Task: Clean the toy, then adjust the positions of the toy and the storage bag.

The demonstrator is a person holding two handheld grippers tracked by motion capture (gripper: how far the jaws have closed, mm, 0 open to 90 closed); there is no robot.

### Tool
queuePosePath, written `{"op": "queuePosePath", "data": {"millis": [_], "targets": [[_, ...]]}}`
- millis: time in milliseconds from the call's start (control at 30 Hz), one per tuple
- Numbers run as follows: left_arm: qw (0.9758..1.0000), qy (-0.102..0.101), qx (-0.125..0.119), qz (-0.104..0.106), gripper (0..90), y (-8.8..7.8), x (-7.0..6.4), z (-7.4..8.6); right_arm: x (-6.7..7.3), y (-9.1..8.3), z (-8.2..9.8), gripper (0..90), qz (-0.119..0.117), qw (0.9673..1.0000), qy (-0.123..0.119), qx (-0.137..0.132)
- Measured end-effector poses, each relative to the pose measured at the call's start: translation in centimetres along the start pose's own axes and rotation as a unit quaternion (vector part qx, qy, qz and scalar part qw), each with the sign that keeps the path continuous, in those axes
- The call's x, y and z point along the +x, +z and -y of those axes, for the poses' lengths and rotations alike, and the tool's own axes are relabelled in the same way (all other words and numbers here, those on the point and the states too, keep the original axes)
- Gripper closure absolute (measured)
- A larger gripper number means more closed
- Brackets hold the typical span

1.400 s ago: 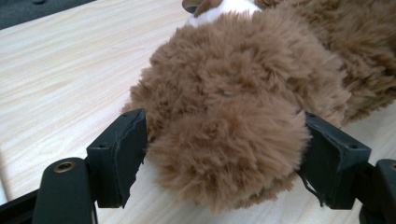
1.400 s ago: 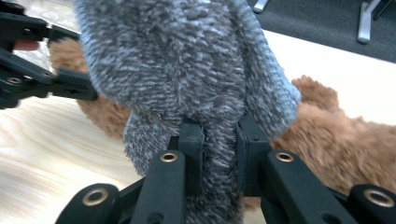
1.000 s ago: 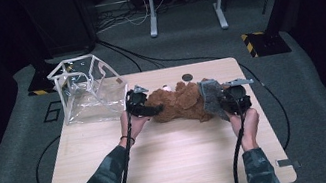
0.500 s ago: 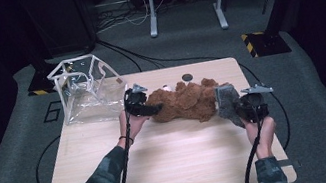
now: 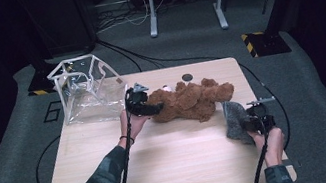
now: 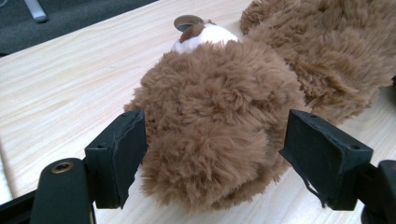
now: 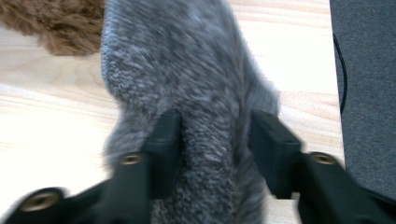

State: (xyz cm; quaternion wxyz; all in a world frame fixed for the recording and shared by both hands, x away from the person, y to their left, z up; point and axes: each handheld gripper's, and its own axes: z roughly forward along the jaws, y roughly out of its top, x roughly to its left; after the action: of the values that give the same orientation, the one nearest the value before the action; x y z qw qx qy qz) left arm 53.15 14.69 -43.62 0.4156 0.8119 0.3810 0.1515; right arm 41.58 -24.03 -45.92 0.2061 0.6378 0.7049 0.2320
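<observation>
The teddy bear (image 5: 188, 101) is shaggy brown plush with a short white muzzle. Right of it, the grey cloth (image 5: 233, 120) looks like soft, matt fleece. Left of the bear, the clear box (image 5: 85, 90) is glossy, wrinkled plastic film with white edging. The table (image 5: 174, 165) under the bear is smooth, pale, wood-grained and faintly shiny.

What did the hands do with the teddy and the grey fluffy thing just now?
The right gripper pulled the grey cloth off the teddy bear and brought it toward the table's near right corner. Its jaws have just been opening, with the cloth between them. The left gripper stayed around the bear's head, and the bear and the clear bag stayed put.
</observation>
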Motion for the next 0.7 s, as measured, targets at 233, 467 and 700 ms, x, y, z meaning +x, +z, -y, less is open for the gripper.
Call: {"op": "queuePosePath", "data": {"millis": [233,467,700], "targets": [[1.0,-0.005,-0.006,-0.002,20.6,-0.3,0.2,0.0,0.4,-1.6,-1.3,20.0,-0.039,0.9984,-0.007,-0.042],[1.0,-0.003,0.0,0.003,20.4,-0.1,0.4,0.2,0.8,-1.3,-2.7,15.3,-0.059,0.9967,-0.023,-0.051],[0.9999,-0.006,0.007,0.004,19.4,0.3,0.5,0.3,1.4,-0.7,-4.4,13.4,-0.081,0.9945,-0.027,-0.061]]}}
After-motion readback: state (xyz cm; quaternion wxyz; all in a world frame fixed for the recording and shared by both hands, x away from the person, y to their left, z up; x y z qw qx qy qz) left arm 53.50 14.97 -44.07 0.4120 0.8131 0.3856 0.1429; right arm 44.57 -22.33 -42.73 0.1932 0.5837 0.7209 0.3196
